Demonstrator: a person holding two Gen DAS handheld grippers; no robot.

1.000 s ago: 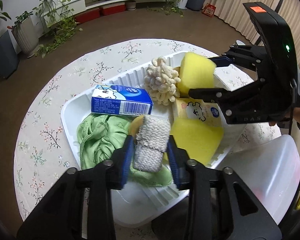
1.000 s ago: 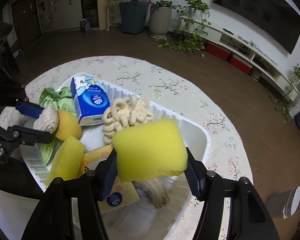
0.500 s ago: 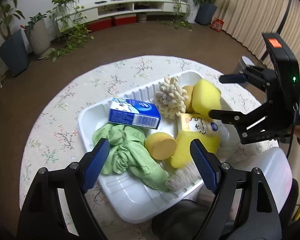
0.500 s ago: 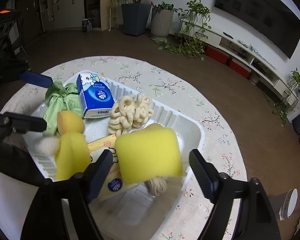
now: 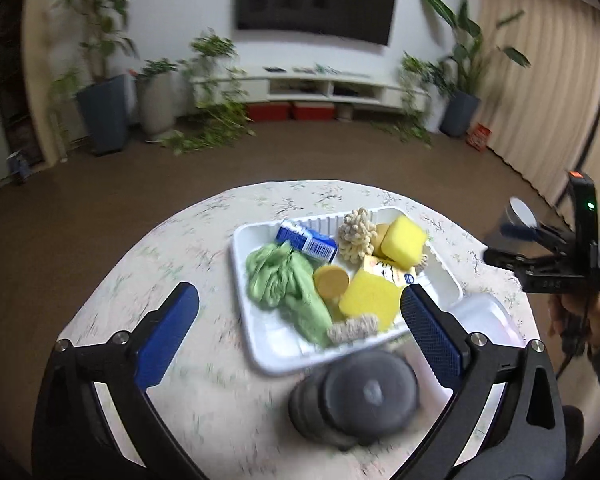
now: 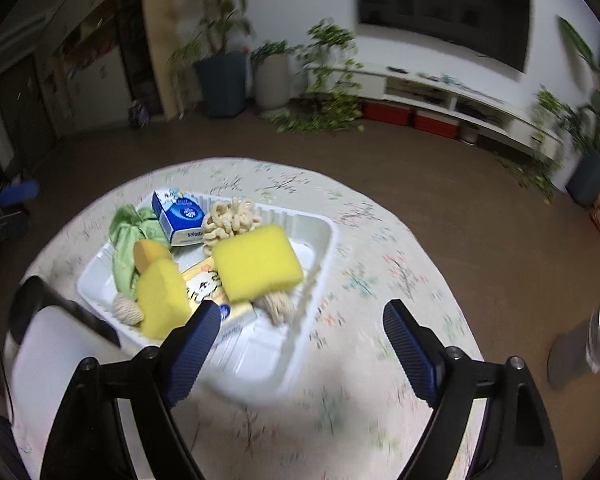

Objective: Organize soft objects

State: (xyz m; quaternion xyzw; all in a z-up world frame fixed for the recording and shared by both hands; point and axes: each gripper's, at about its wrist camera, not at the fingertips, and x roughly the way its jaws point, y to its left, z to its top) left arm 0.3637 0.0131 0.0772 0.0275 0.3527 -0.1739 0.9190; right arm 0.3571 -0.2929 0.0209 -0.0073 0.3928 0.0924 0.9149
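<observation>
A white tray on the round table holds a green cloth, a blue tissue pack, a cream knotted ball, yellow sponges, an orange sponge and a woven scrubber. The same tray shows in the right wrist view with a yellow sponge on top. My left gripper is open and empty, back from the tray's near edge. My right gripper is open and empty above the tray's near corner.
A dark round object lies just in front of the left gripper. A white lidded box stands by the tray's right side. The floral tablecloth covers the table. A small cup stands off the table at right.
Both grippers have let go of their items, the scrubber and the yellow sponge, which now lie in the tray. Both have opened wide and pulled back and up from the tray.
</observation>
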